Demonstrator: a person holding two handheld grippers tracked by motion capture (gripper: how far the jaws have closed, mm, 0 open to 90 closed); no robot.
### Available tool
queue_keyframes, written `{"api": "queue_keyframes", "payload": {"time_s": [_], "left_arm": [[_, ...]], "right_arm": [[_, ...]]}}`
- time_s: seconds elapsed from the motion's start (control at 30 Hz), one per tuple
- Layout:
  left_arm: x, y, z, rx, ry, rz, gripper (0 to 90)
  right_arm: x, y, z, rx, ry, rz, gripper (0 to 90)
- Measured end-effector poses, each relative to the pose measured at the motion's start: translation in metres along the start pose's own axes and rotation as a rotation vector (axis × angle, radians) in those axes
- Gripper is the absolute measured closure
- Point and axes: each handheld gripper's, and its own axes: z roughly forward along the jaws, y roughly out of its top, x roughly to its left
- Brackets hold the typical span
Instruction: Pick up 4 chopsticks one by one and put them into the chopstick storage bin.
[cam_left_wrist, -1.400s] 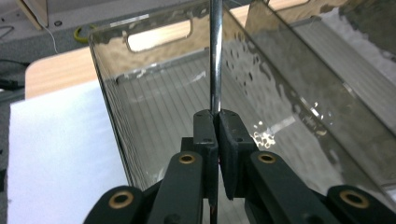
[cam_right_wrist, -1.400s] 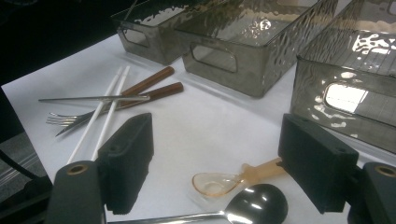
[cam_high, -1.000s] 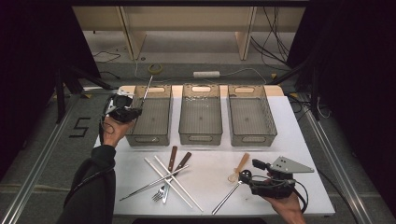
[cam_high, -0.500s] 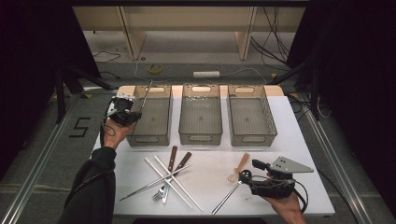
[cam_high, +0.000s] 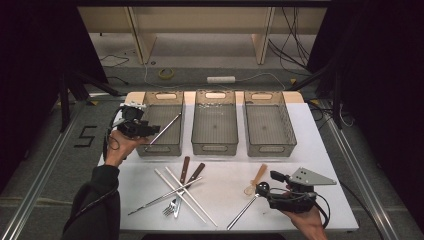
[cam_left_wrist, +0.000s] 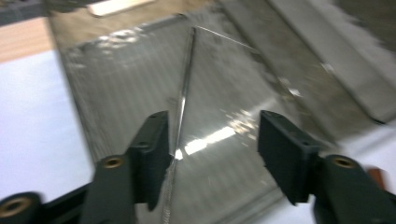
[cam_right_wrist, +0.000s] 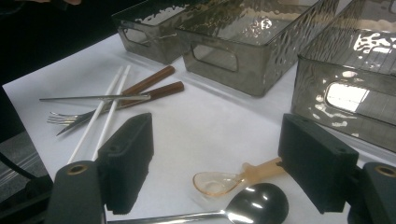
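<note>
Dark room, cables on the floor beyond; a white-topped counter carries three smoked, ribbed plastic bins in a row along its far side, with loose cutlery on the near half.

Left tool: held at the near left corner of the left bin, jaws wide apart and gripping nothing. In the left gripper view a metal chopstick runs from just beside the left jaw away across the bin floor to the far corner. From above the chopstick lies slantwise, its near end at the bin's near left wall, close to the tool.

Right tool: low over the near right of the counter, jaws open and empty, facing a metal spoon and a translucent amber spoon.

Condition of the chopstick: thin, straight, polished, with bright glints; its near portion appears finely ridged, though blur limits certainty.

Risks, as judged:
- the near end may ride on the bin's wall; a brush from the jaw in drawing away could tip it out onto the counter
- the rod is slim and slick, so any regrasp could slip or pinch off-centre
- the crossed pile of white chopsticks, fork and brown-handled pieces could scatter if one is pulled carelessly
</note>
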Motion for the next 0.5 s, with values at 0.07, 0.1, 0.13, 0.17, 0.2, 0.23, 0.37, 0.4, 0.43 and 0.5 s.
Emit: {"api": "queue_keyframes", "payload": {"time_s": [0.07,0.1,0.13,0.17,0.2,0.23,0.37,0.4,0.43,0.5], "left_arm": [[-0.009,-0.005,-0.006,0.009,-0.025,0.031,37.1],[-0.012,-0.006,-0.008,0.023,-0.038,0.047,35.6],[-0.016,-0.007,-0.010,0.047,-0.044,0.060,33.2],[-0.021,-0.008,-0.013,0.049,-0.048,0.078,31.0],[-0.024,-0.010,-0.017,0.049,-0.063,0.086,30.1],[-0.027,-0.011,-0.020,0.059,-0.086,0.089,29.4],[-0.039,-0.021,-0.029,0.127,-0.093,0.145,24.6],[-0.041,-0.024,-0.032,0.137,-0.100,0.155,24.6],[-0.043,-0.027,-0.035,0.147,-0.105,0.158,23.8],[-0.047,-0.033,-0.039,0.165,-0.120,0.171,22.8]], "right_arm": [[0.000,0.000,0.000,0.001,0.000,0.000,27.6],[0.000,0.000,0.000,0.002,0.000,0.000,27.6],[0.000,0.000,0.000,0.003,-0.001,0.000,27.6],[0.001,0.000,0.000,-0.001,0.001,0.000,27.6],[0.001,0.001,0.000,0.001,0.002,-0.002,27.6],[0.001,0.001,0.000,0.001,0.000,-0.006,27.6],[0.001,0.001,-0.001,-0.003,0.002,-0.005,27.6],[0.001,0.001,-0.001,-0.003,0.002,-0.005,27.6],[0.002,0.001,-0.002,-0.001,0.002,-0.003,27.6],[0.002,0.001,-0.002,-0.002,0.003,-0.005,27.6]]}}
